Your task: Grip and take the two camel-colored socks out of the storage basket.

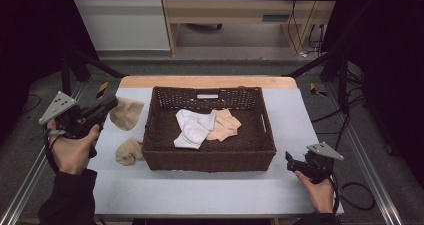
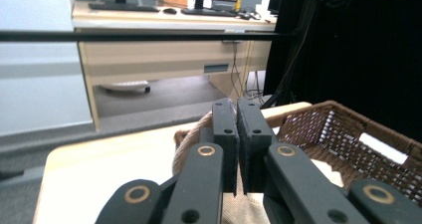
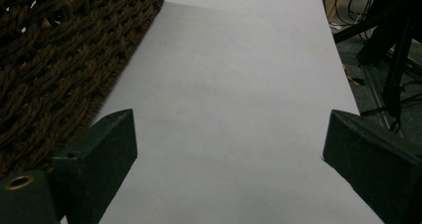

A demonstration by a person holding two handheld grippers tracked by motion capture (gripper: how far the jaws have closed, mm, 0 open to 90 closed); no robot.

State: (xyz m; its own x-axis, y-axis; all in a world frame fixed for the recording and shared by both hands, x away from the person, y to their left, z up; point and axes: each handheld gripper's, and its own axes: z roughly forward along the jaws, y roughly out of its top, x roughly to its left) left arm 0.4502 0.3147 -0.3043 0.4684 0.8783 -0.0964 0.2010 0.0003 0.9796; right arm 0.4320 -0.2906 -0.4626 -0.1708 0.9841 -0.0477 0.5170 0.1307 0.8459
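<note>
Meanwhile, my left tool (image 1: 111, 104) pinches 1 beige sock (image 1: 126, 113) beside the basket (image 1: 150, 135); my right tool (image 1: 290, 160) rests open on the bench (image 1: 200, 190).

A pale surface with a basket and socks on it

In front of me the surface (image 1: 200, 190) is covered with a light grey sheet, and a strip of wood shows at its far edge. A dark brown woven basket (image 1: 165, 157) stands near the middle of it. Left of the basket, a crumpled beige sock (image 1: 128, 152) lies directly on the sheet, just beside the basket wall. On the right side the sheet is bare.
</note>
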